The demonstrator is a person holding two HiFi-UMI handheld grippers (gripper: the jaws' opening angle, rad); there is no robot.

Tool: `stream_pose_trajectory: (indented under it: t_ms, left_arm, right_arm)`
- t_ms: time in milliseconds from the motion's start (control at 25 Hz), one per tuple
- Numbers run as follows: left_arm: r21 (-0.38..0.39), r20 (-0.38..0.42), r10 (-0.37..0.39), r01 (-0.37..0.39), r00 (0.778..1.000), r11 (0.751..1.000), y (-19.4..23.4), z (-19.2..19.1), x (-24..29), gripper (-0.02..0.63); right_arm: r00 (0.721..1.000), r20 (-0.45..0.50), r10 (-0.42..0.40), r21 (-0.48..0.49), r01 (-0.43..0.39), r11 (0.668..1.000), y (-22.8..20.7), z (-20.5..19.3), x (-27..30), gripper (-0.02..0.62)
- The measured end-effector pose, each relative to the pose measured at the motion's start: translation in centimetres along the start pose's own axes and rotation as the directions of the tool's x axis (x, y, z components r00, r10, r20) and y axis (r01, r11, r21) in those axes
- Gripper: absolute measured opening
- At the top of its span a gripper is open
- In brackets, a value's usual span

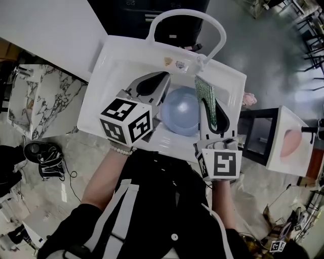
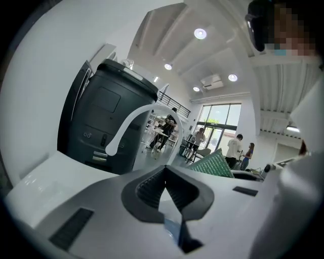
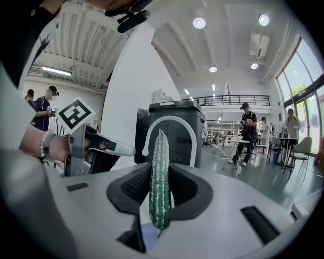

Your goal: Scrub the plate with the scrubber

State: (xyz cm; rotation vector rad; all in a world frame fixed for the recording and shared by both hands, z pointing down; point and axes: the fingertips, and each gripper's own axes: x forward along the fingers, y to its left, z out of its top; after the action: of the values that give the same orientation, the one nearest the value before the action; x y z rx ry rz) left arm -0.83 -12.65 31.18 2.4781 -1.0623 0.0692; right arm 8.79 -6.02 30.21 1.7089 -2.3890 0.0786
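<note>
A round blue plate (image 1: 180, 110) lies in the white sink (image 1: 109, 66) under an arched white tap (image 1: 187, 15). My right gripper (image 1: 208, 107) is over the plate's right edge, shut on a green scrubber (image 1: 206, 98) that stands up between its pads (image 3: 160, 177). My left gripper (image 1: 161, 81) lies along the plate's left side, shut, with nothing seen between its pads (image 2: 152, 189). Both gripper views show a patch of blue plate low behind the jaws. The scrubber (image 2: 215, 166) also shows at the right of the left gripper view.
A dark bin (image 1: 152, 10) stands behind the sink. There is a white counter (image 1: 45, 30) at the far left and a black stand (image 1: 258, 136) with a white box (image 1: 291, 141) at the right. The sink's walls close in around both grippers. People stand far off in the hall (image 3: 248, 131).
</note>
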Motion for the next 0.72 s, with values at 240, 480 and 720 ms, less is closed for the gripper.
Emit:
stream_pose_trajectory:
  t_ms: [240, 480, 720]
  left_arm:
    - [0.186, 0.031, 0.028, -0.034, 0.999, 0.982, -1.7, 0.6, -1.1, 0.000]
    - [0.297, 0.069, 0.021, -0.040, 0.997, 0.954, -2.6, 0.4, -2.1, 0.000]
    - [0.328, 0.084, 0.031, -0.057, 0.996, 0.943, -2.3, 0.1, -2.9, 0.000]
  right_arm:
    - [1.000, 0.014, 0.016, -0.006, -0.016, 1.000, 0.4, 0.6, 0.1, 0.095]
    - [1.000, 0.016, 0.027, -0.017, -0.026, 1.000, 0.5, 0.7, 0.0, 0.095]
    - [1.000, -0.006, 0.026, -0.040, -0.026, 0.999, 0.5, 0.3, -0.3, 0.095]
